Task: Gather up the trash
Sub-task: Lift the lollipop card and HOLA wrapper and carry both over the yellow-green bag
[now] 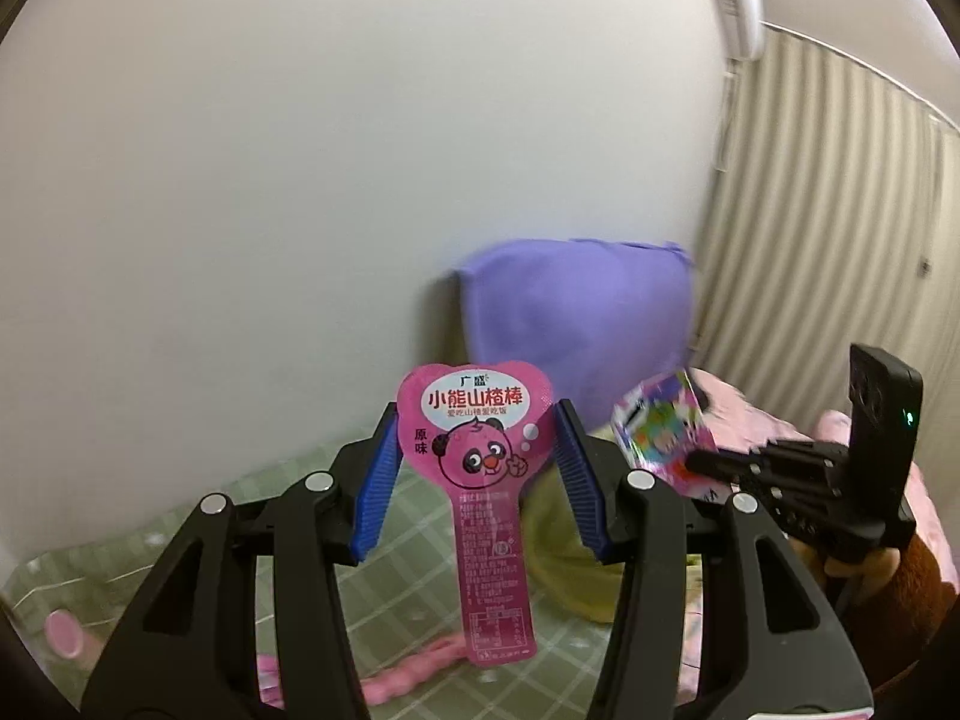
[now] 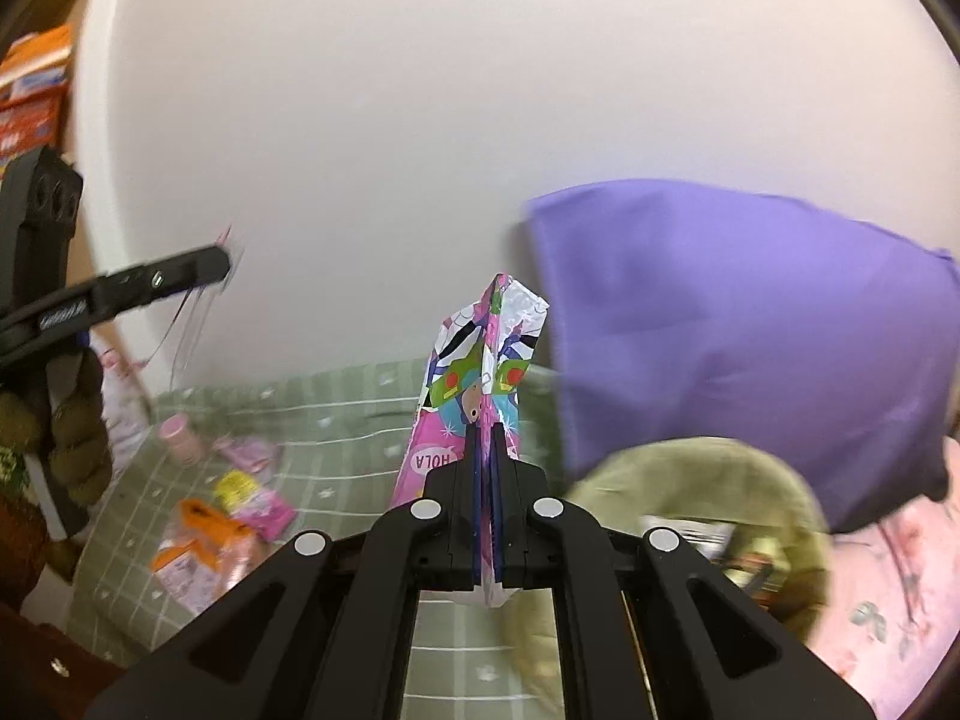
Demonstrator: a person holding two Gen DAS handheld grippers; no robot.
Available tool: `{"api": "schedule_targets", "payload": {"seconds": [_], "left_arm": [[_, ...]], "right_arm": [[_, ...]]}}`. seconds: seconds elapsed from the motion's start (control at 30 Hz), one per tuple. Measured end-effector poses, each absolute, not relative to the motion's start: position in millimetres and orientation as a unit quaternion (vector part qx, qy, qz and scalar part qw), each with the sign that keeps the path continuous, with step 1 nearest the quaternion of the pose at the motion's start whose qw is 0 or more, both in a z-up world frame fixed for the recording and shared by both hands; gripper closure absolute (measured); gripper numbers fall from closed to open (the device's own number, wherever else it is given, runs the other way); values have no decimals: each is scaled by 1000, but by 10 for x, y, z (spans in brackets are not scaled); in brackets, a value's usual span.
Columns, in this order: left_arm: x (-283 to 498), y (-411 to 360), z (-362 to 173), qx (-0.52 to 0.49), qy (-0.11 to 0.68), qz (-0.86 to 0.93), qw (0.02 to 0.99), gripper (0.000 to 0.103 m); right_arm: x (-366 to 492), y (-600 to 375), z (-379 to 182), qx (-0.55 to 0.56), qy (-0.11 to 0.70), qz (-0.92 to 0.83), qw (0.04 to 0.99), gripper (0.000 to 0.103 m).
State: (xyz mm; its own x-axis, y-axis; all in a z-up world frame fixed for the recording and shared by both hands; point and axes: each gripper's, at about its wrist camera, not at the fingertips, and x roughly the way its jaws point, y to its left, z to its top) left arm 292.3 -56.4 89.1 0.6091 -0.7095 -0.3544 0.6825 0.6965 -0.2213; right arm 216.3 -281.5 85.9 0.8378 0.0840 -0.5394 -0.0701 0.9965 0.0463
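My left gripper (image 1: 478, 414) is shut on a pink heart-topped snack wrapper (image 1: 495, 570) with a cartoon panda. The blue pads (image 1: 378, 492) press its two sides and it stands upright above the bed. My right gripper (image 2: 486, 429) is shut on a folded colourful foil wrapper (image 2: 486, 348), which sticks up past the fingertips. In the left wrist view the right gripper (image 1: 708, 462) and its foil wrapper (image 1: 660, 426) hang at the right. The left gripper's black finger (image 2: 180, 273) shows at the left of the right wrist view. An olive-green fabric bin (image 2: 690, 468) sits below, by the right gripper.
A purple pillow (image 2: 750, 330) leans on the white wall behind the bin. More litter lies on the green checked sheet (image 2: 360, 420): a pink-capped bottle (image 2: 180, 435) and orange and pink packets (image 2: 228, 516). A pink quilt (image 2: 900, 600) covers the right side.
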Motion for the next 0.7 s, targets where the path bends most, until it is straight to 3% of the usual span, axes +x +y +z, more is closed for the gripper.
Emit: {"api": "schedule_targets", "payload": {"seconds": [0.47, 0.7], "left_arm": [[2742, -1847, 675, -10, 258, -540, 801, 56], [2787, -2571, 303, 14, 307, -591, 746, 56]], "right_arm": [[1382, -3798, 981, 66, 273, -122, 952, 98], [1440, -4060, 752, 74, 313, -135, 937, 98]]}}
